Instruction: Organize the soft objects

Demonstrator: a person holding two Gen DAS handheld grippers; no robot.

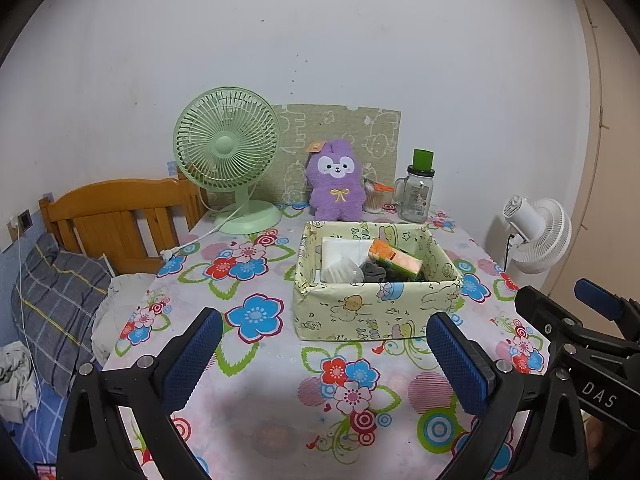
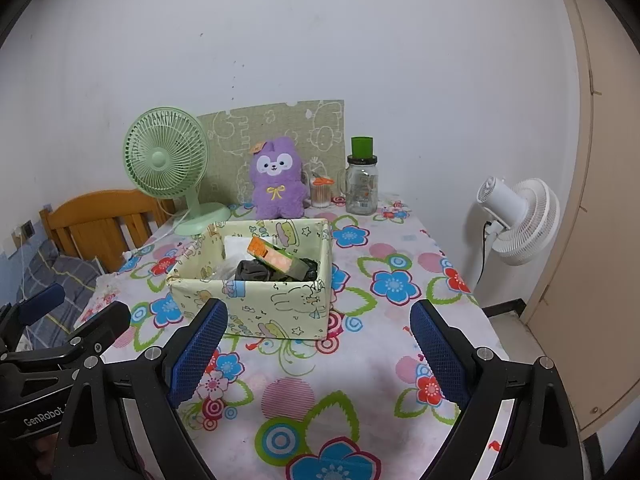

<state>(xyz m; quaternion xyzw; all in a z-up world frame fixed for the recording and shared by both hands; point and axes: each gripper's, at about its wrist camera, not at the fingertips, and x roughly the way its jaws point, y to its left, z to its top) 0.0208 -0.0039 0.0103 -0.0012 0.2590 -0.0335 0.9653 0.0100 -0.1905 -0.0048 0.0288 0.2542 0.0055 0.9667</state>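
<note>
both grippers' jaws gape wide and empty before the patterned box.

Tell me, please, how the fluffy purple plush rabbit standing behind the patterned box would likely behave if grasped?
The fluffy purple plush rabbit looks soft, so it would probably squash and sag. It seems light for its bulk. Standing upright on small feet, it may topple if nudged.

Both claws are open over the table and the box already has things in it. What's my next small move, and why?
Probably ease the right claw forward, past the box, toward the purple plush. It looks like the one soft thing outside the box, standing upright at the back between the green fan and the glass jar. Both the right and left claw are empty.
</note>
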